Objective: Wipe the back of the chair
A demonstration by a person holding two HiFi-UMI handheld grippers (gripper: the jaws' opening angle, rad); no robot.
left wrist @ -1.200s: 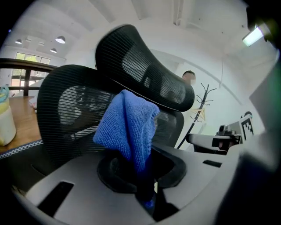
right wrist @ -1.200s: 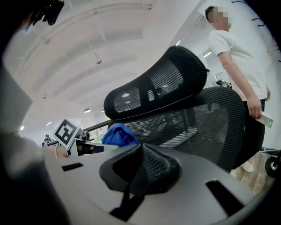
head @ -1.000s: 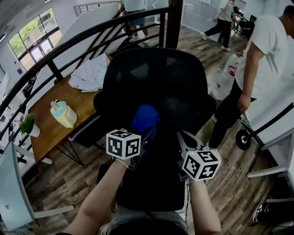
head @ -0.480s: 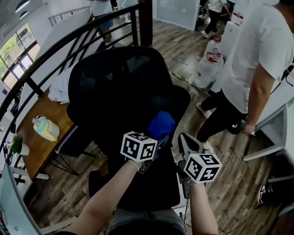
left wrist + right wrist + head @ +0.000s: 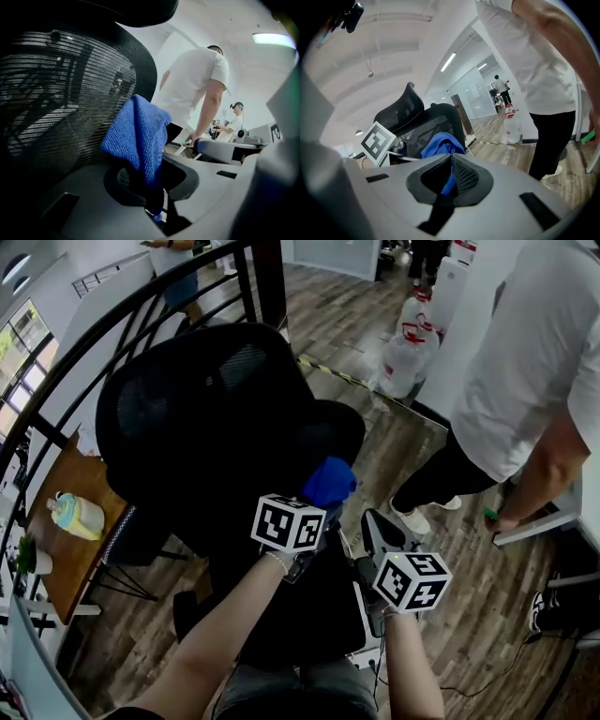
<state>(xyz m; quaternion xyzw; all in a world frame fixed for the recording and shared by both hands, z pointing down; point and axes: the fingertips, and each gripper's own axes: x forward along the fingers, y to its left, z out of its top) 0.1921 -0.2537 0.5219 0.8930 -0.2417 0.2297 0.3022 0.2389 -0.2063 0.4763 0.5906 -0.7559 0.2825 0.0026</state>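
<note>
the chair's [image 5: 197,418] black mesh back has a dark railing [image 5: 56,381] close behind its far edge and a person in a white shirt [image 5: 525,381] standing off its right side, with bare wood floor [image 5: 394,456] between. the left gripper [image 5: 321,508] is clamped on a blue cloth [image 5: 328,482], which lies against the chair back's lower right edge. the right gripper [image 5: 373,523], jaws closed with nothing held, hangs just right of the chair. both forearms reach forward toward the chair back.
</note>
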